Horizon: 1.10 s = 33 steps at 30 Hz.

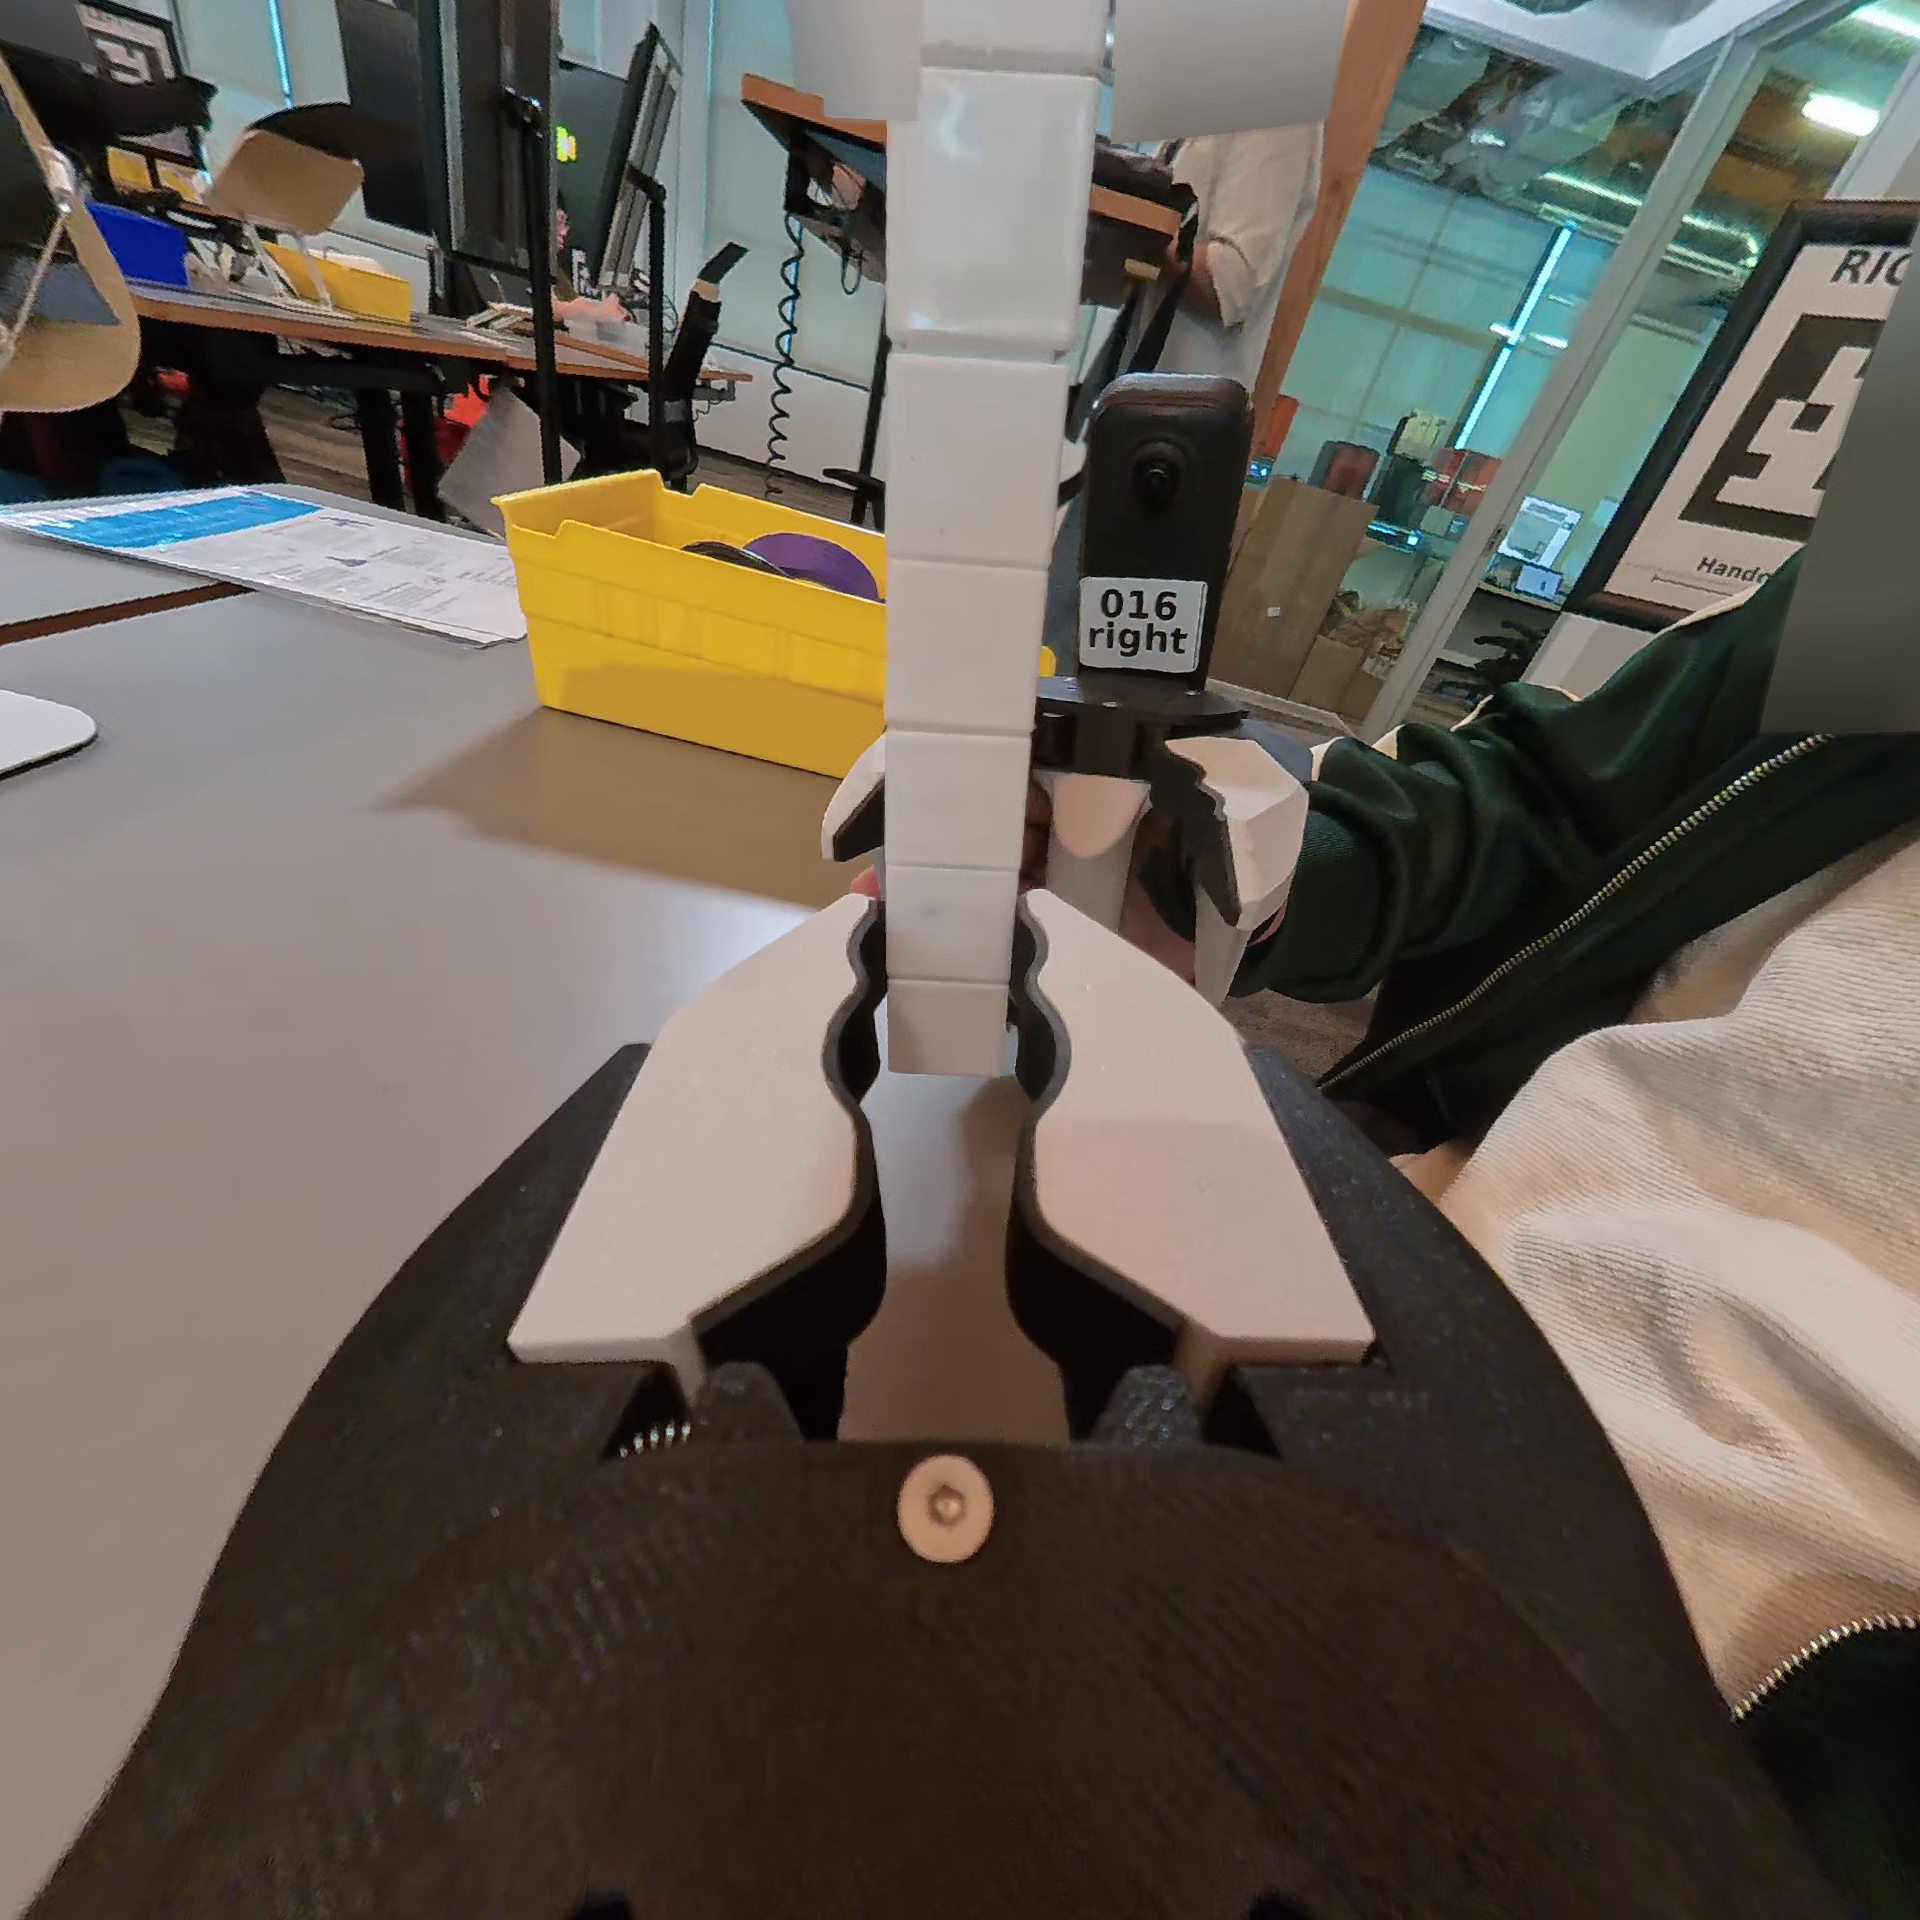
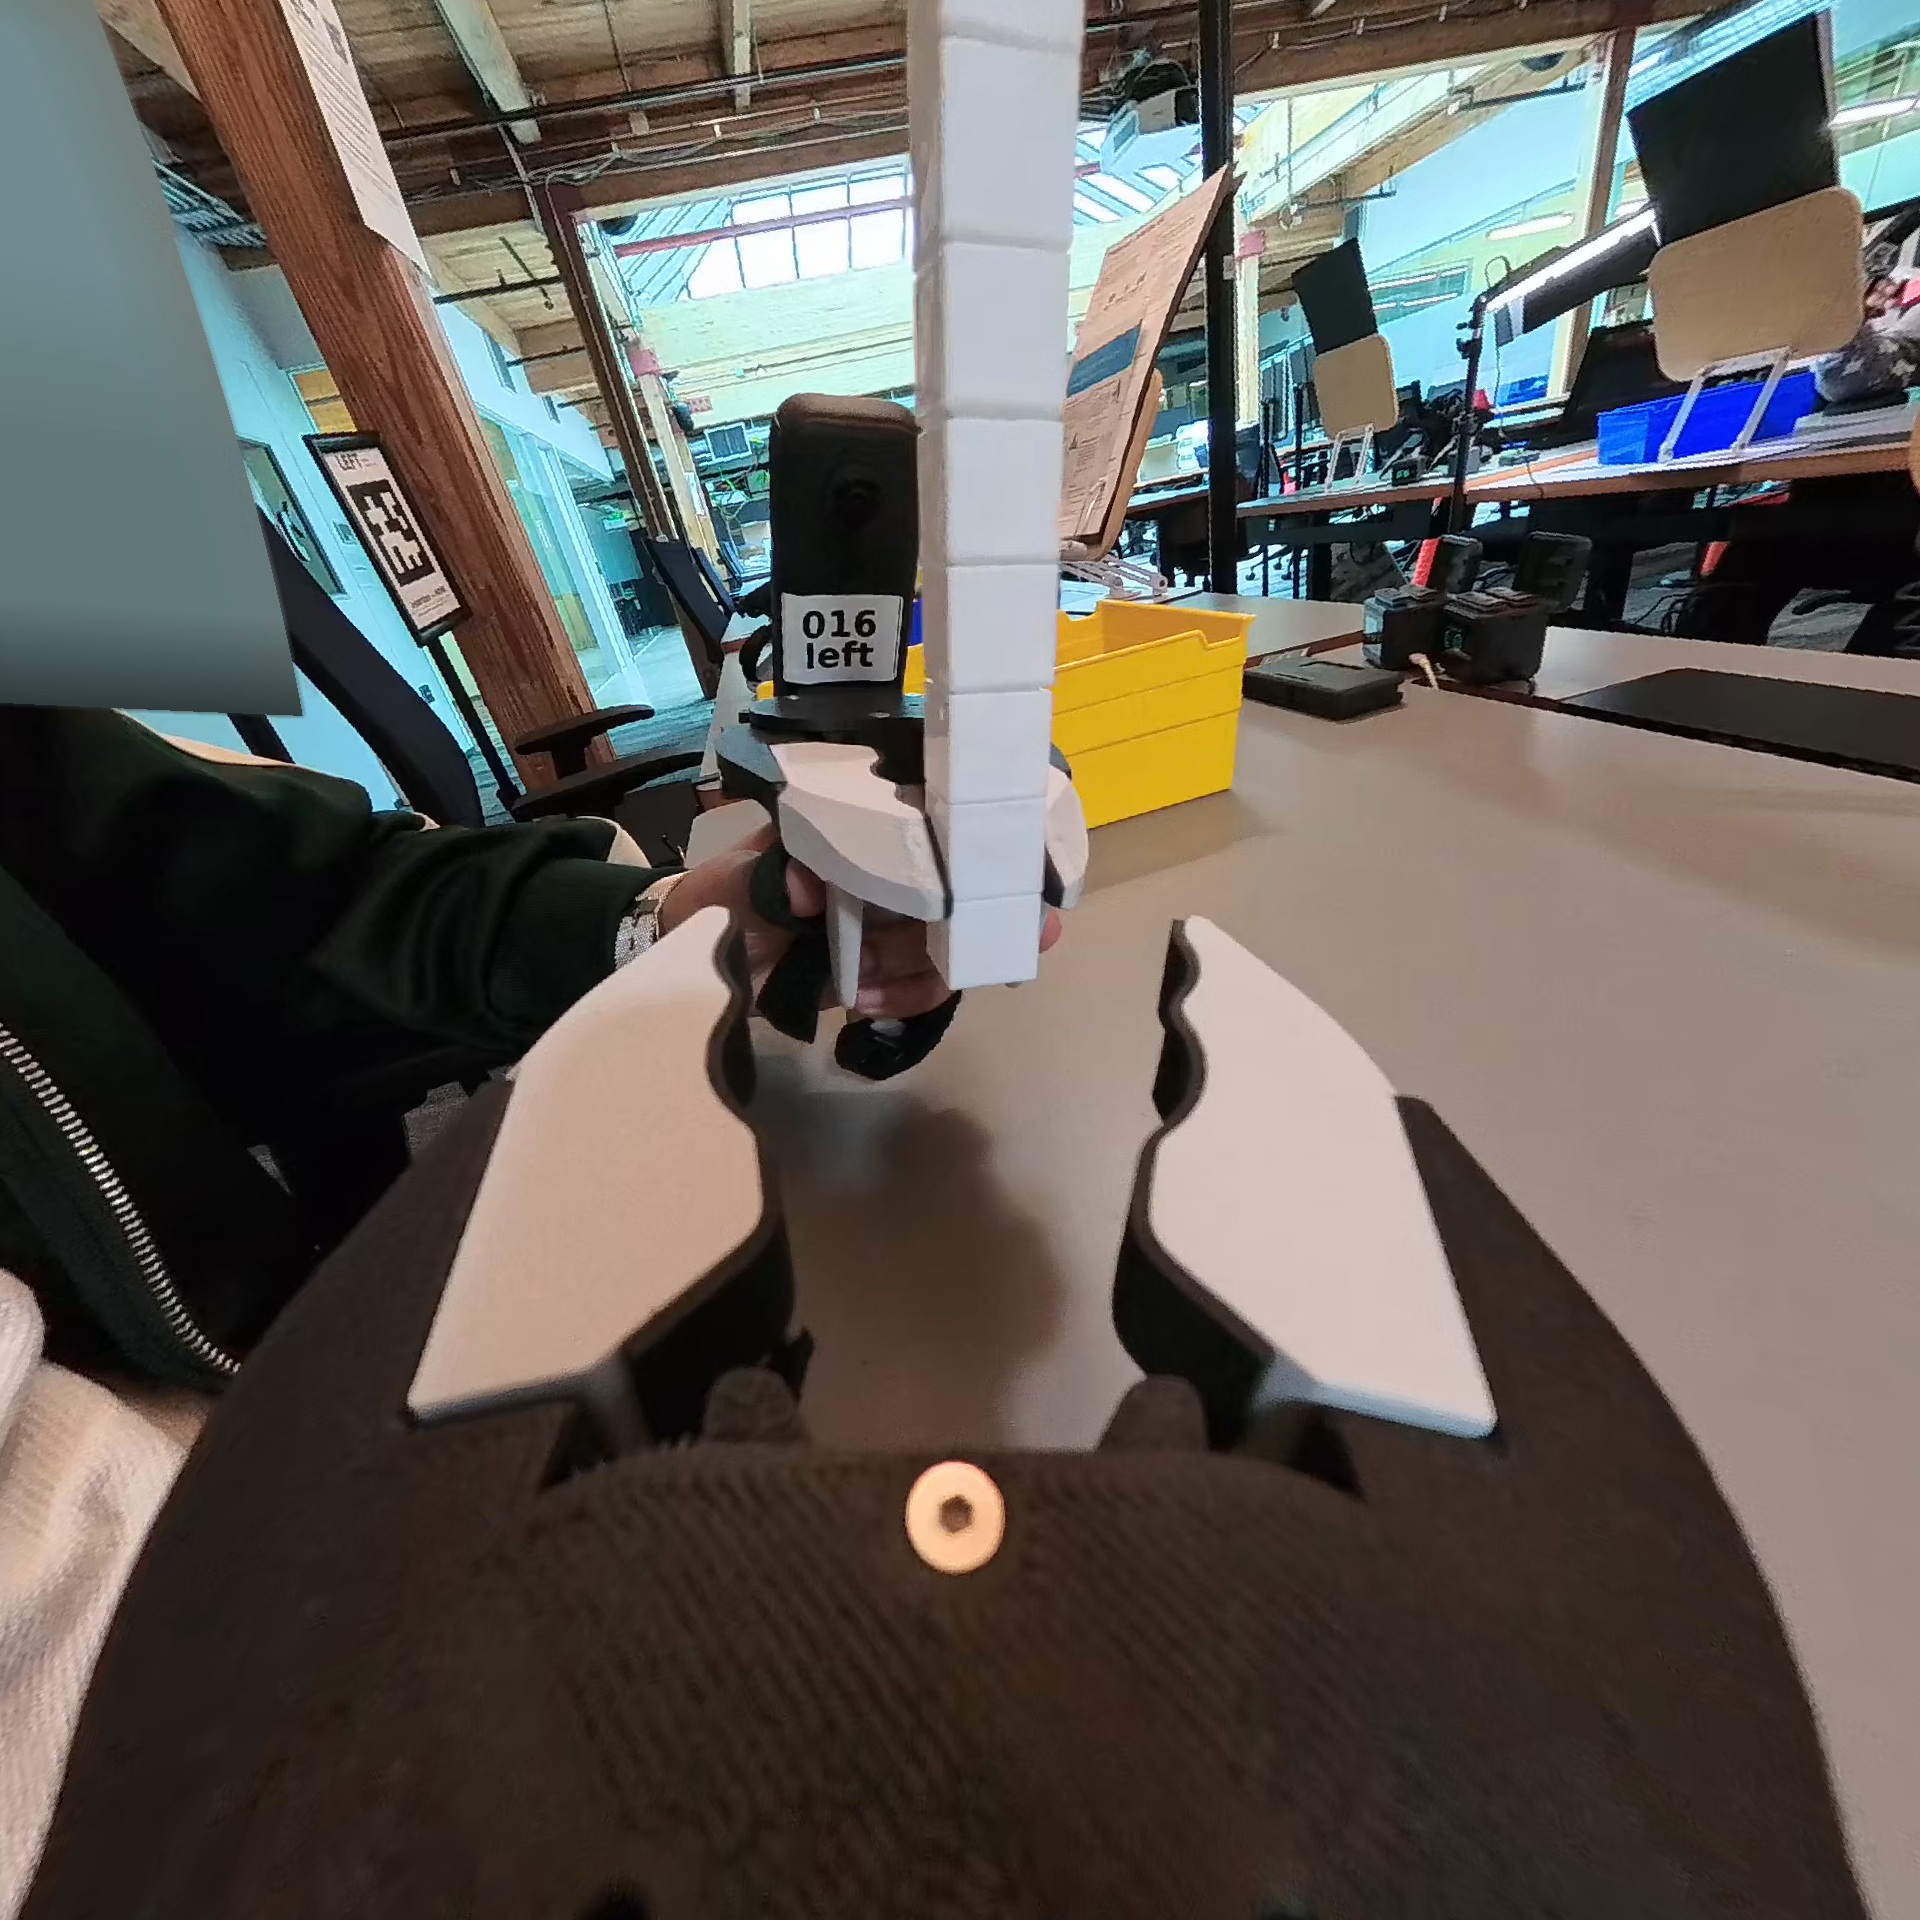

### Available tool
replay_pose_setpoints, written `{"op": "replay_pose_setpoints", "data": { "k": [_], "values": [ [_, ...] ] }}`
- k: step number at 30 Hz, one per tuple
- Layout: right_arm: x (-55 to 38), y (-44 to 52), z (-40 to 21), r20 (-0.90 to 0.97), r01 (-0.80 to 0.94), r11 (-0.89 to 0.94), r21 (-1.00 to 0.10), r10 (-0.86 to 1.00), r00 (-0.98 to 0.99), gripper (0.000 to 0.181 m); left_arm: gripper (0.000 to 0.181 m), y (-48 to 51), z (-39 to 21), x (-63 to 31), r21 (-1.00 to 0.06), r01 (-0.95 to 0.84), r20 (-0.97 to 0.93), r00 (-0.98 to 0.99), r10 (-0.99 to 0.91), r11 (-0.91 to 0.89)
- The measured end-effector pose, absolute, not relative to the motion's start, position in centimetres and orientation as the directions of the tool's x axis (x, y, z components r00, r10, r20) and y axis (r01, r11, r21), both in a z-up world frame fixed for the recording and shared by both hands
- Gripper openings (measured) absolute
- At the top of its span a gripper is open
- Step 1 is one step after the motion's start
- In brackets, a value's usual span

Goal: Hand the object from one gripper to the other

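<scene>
A long white bar of joined cubes (image 1: 982,468) stands upright over the grey table (image 1: 312,935). My left gripper (image 1: 951,935) is shut on the bar near its lower end. My right gripper (image 1: 1039,862) is open just behind the bar, with one finger showing on each side of it. In the right wrist view the right gripper (image 2: 956,987) is open and empty. The bar (image 2: 997,520) hangs just beyond its fingertips, held by the left gripper (image 2: 966,852). The bar's top runs out of both views.
A yellow bin (image 1: 675,644) with dark and purple items stands on the table behind the grippers; it also shows in the right wrist view (image 2: 1153,707). Papers (image 1: 312,561) lie at the far left. Black devices (image 2: 1455,623) sit at the far right. A person's green sleeve (image 1: 1507,831) is close by. My left and right fingertips are right by each other.
</scene>
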State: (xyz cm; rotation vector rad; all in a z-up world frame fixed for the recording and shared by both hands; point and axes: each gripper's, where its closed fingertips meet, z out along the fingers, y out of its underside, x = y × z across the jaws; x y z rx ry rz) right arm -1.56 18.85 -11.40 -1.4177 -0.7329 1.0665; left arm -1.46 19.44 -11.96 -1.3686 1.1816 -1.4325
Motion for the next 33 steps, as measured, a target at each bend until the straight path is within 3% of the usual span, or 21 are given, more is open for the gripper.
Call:
{"op": "replay_pose_setpoints", "data": {
  "k": [9, 12, 17, 25, 29, 33],
  "values": [
    [-1.4, 19.1, -11.4, -0.168, -0.127, -0.125, -0.984, 0.89, 0.425, 0.073, 0.023, 22.7, -13.2, -2.4, -0.984, -0.16, 0.041, 0.205, -0.978, -0.074],
    [-0.2, 19.7, -10.7, -0.099, -0.114, -0.048, -0.992, 0.861, 0.499, 0.063, 0.023, 22.9, -13.7, -2.4, -0.97, -0.245, -0.075, 0.246, -0.966, 0.013],
    [1.9, 20.3, -9.0, -0.073, -0.159, 0.025, -0.987, 0.811, 0.58, 0.063, 0.023, 22.9, -14.7, -2.2, -0.928, -0.362, -0.201, 0.274, -0.94, 0.093],
    [1.0, 21.6, -8.9, -0.278, -0.312, -0.088, -0.946, 0.715, 0.642, 0.061, 0.023, 21.8, -15.0, -0.2, -0.913, -0.408, -0.161, 0.363, -0.918, -0.001],
    [1.7, 21.8, -9.0, -0.32, -0.327, -0.128, -0.936, 0.695, 0.644, 0.028, 0.024, 20.3, -15.8, 0.6, -0.915, -0.401, -0.097, 0.326, -0.941, -0.045],
    [2.2, 21.9, -9.0, -0.394, -0.38, -0.184, -0.907, 0.693, 0.604, 0.027, 0.023, 20.1, -15.5, 0.8, -0.928, -0.371, -0.094, 0.308, -0.947, -0.029]
  ]
}}
